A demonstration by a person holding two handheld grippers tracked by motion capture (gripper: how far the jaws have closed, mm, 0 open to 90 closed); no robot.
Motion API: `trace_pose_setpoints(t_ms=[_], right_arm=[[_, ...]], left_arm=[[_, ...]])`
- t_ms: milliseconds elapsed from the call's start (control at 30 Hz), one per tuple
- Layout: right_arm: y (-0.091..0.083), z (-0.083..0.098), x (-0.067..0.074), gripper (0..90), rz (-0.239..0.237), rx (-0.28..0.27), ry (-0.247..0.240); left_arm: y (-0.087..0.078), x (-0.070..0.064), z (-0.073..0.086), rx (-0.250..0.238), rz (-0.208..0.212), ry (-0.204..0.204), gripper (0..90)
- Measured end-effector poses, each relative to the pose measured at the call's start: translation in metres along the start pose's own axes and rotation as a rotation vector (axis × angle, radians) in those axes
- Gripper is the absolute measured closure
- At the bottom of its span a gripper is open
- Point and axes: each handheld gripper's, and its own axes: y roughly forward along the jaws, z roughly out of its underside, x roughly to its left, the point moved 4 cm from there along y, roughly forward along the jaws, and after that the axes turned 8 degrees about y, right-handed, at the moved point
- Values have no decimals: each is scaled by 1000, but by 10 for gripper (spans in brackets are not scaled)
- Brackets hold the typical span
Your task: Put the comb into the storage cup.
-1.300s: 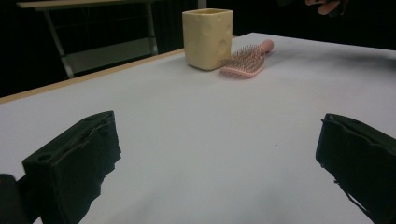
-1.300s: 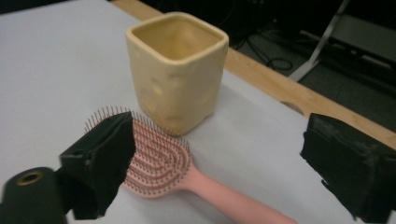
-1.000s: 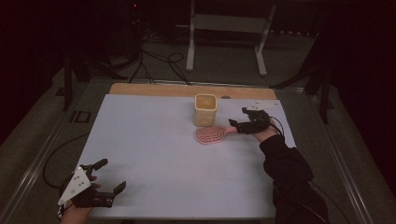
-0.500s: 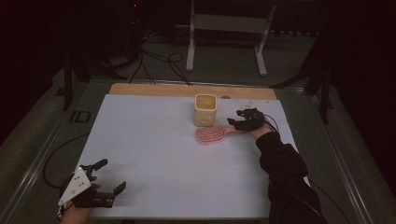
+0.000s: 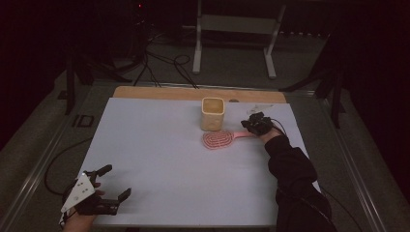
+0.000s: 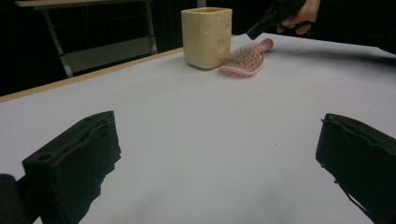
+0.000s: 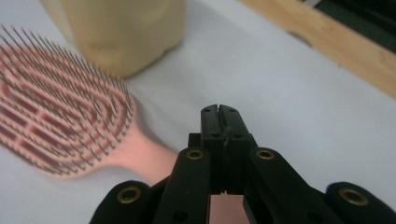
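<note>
Okay, I'm looking down at the white table (image 5: 183, 159) from the high view, with a strip of bare wood along its far edge. Next in size, the yellow cup (image 5: 212, 114) stands upright toward the far middle, square-sided with an open top. From my left gripper view I pick up round dimples on the cup's (image 6: 207, 31) wall, which the high view is too dim to give me.

Just in front of the cup lies the pink hairbrush (image 5: 221, 139), bristles up, head toward the cup and handle running off to my right. The right gripper view shows the brush (image 7: 60, 126) up close: rows of fine bristles over a slotted pad, the head lying just beside the cup's (image 7: 121, 32) base, though I can't tell if they touch.

My right gripper (image 5: 255, 124) sits at the handle end of the brush. In its own view the jaws are pressed together, tip to tip, above the pink handle; I see nothing between them, so it's clenched on nothing. From the left gripper view it (image 6: 273, 18) hovers over the handle tip.

My left gripper (image 5: 109, 186) rests at the near left corner, well apart from everything, jaws spread wide and empty over bare table.
</note>
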Motion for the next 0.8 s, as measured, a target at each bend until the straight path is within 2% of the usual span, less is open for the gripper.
trace_pose_setpoints(t_ms=[67,300,400,667,800], right_arm=[[3,2,0,900,13,25,-19],[8,3,-2,900,47,65,-35],[11,6,-1,900,41,96,-44],[8,8,1,900,30,114,-63],[4,12,3,900,22,126,-57]], left_arm=[[0,0,0,-1,1,-1,0],[1,0,0,2,4,2,0],[0,-1,0,8,7,5,0],[1,-1,1,12,4,7,0],[0,-1,0,8,2,6,0]])
